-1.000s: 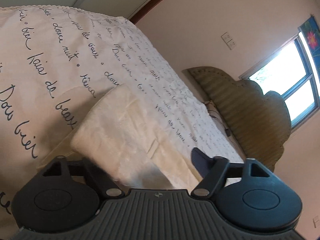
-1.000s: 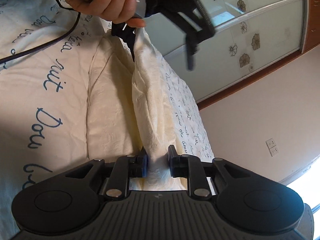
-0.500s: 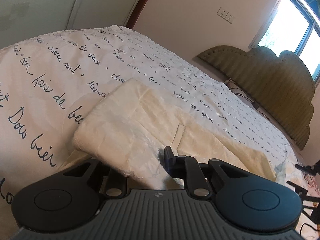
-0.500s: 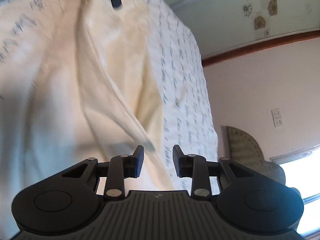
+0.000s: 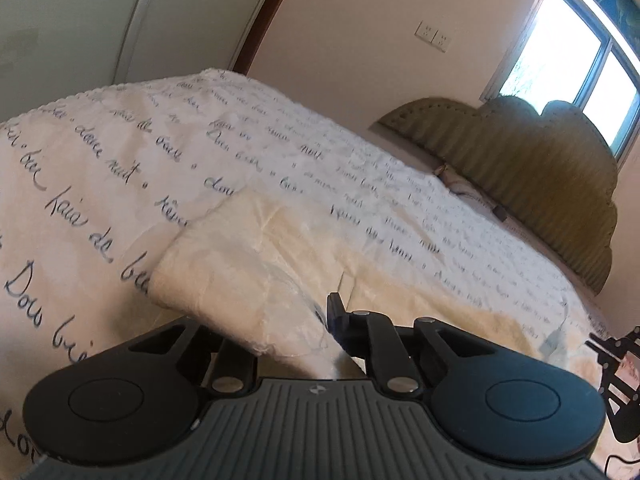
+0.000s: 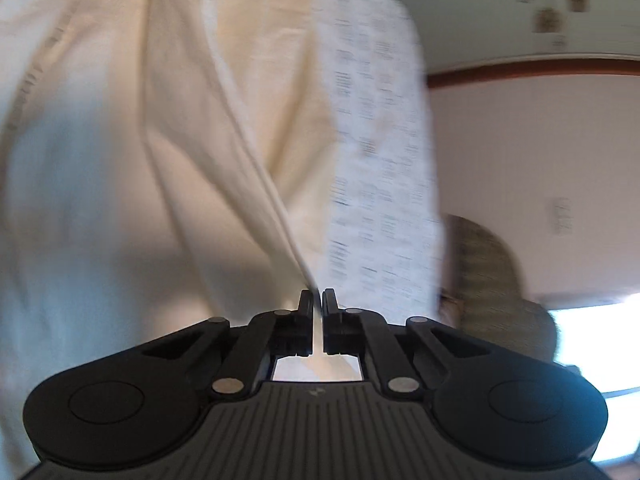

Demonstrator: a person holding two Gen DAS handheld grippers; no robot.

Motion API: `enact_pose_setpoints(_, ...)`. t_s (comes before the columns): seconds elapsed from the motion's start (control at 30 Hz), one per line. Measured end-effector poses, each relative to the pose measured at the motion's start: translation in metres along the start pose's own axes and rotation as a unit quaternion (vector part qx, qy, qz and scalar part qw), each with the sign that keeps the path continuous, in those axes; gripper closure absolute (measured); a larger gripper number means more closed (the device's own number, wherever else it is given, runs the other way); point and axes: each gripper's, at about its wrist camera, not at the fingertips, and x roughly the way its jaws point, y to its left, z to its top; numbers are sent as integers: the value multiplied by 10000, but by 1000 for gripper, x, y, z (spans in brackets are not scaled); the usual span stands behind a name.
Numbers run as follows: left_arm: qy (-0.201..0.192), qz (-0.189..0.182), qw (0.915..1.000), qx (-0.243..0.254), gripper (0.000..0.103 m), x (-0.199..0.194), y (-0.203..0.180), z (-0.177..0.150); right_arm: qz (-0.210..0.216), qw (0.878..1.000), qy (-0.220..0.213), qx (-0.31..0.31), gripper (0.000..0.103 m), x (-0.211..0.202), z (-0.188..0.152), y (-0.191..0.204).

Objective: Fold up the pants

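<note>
Cream-coloured pants (image 5: pixel 256 256) lie on the bed, with a thick folded end bulging toward the left wrist camera. My left gripper (image 5: pixel 288 324) is shut on that folded end; cloth covers its left finger, and the right finger (image 5: pixel 338 316) shows. In the right wrist view the pants (image 6: pixel 192 152) fill the left and middle, blurred. My right gripper (image 6: pixel 318 300) is shut on a thin fold of the cream cloth, which runs up from between the fingers.
The bed has a white cover with blue handwriting print (image 5: pixel 100 168). A green padded headboard (image 5: pixel 532 172) stands at the far right under a window (image 5: pixel 580 64). A wardrobe door (image 5: pixel 60 24) is at the left. The other gripper's frame (image 5: pixel 616 364) shows at the right edge.
My right gripper was open half a second ago and has shut on a fold of the pants. My left gripper has kept its hold and has lowered toward the bed.
</note>
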Motion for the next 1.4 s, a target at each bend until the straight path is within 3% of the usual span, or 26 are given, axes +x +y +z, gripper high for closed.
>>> enact_pose_setpoints(0.03, -178, -93, 9998, -39, 86, -5, -3, 6, -444, 9988, 84, 205, 101, -8, -3, -7)
enact_pose_setpoints(0.07, -360, -133, 9993, -2, 86, -11, -6, 10, -608, 9959, 94, 662, 101, -21, -6, -17)
enact_pose_setpoints(0.13, -522, -133, 9983, 233, 86, -21, -9, 12, -294, 9885, -123, 1476, 101, -50, -13, -26)
enact_pose_setpoints(0.17, -478, -109, 9983, 322, 87, -21, -8, 10, 32, 9876, -110, 1566, 101, -59, -16, -21)
enact_pose_setpoints(0.2, -361, -19, 9987, 372, 87, -19, -7, 5, 333, 9891, 4, 1432, 101, -62, -18, -11)
enact_pose_setpoints(0.3, -43, 161, 9995, 283, 84, -10, -2, -8, 446, 9912, -72, 1243, 97, -57, -22, 1)
enact_pose_setpoints(0.33, 10, 220, 9994, 271, 83, -9, -1, -11, 562, 9894, -100, 1338, 87, -51, -23, -4)
enact_pose_setpoints(0.37, 39, 258, 9992, 287, 82, -8, -1, -14, 652, 9879, -178, 1398, 65, -43, -22, -10)
enact_pose_setpoints(0.43, 72, 278, 9990, 336, 78, -8, -2, -15, 919, 9872, -456, 1219, 34, -26, -18, -20)
enact_pose_setpoints(0.5, 86, 284, 9989, 352, 75, -8, -1, -15, 1200, 9872, -530, 904, 33, -10, -7, -24)
enact_pose_setpoints(0.6, 112, 355, 9983, 438, 75, -5, -2, -17, 1611, 9841, -509, 542, 34, 21, 9, -28)
enact_pose_setpoints(0.73, 232, 300, 9978, 548, 75, 0, -3, -21, 2669, 9631, -265, 237, 37, 60, 21, -20)
enact_pose_setpoints(0.8, 208, 292, 9977, 575, 75, 2, -4, -20, 3082, 9502, -106, 446, 77, 63, 22, -20)
enact_pose_setpoints(0.83, 186, 281, 9976, 601, 75, 2, -3, -20, 2983, 9533, -47, 464, 100, 57, 20, -17)
enact_pose_setpoints(0.93, 119, 233, 9984, 491, 75, 3, -1, -18, 2479, 9682, -93, 316, 100, 31, 11, 0)
enact_pose_setpoints(0.97, 64, 236, 9988, 424, 75, 3, 0, -16, 2108, 9772, -71, 257, 101, 21, 8, 5)
enact_pose_setpoints(1.03, -107, 175, 9995, 242, 77, 2, 1, -8, 944, 9955, 32, 2, 101, 2, 2, 12)
enact_pose_setpoints(1.1, -313, -26, 9995, 70, 81, -7, 1, 2, -140, 9995, 90, 254, 101, -23, -1, 7)
enact_pose_setpoints(1.13, -416, -93, 9991, 90, 81, -13, 1, 5, -281, 9972, 65, 691, 101, -39, -4, 2)
enact_pose_setpoints(1.2, -378, 30, 9984, 429, 83, -19, -2, 5, -141, 9929, 15, 1182, 101, -68, -12, 8)
enact_pose_setpoints(1.33, 251, 172, 9976, 625, 86, -14, 12, -18, 381, 9959, 337, 743, 101, -98, -23, 72)
enact_pose_setpoints(1.4, 234, 189, 9977, 602, 86, -15, 17, -28, 626, 9934, 385, 886, 101, -105, -24, 91)
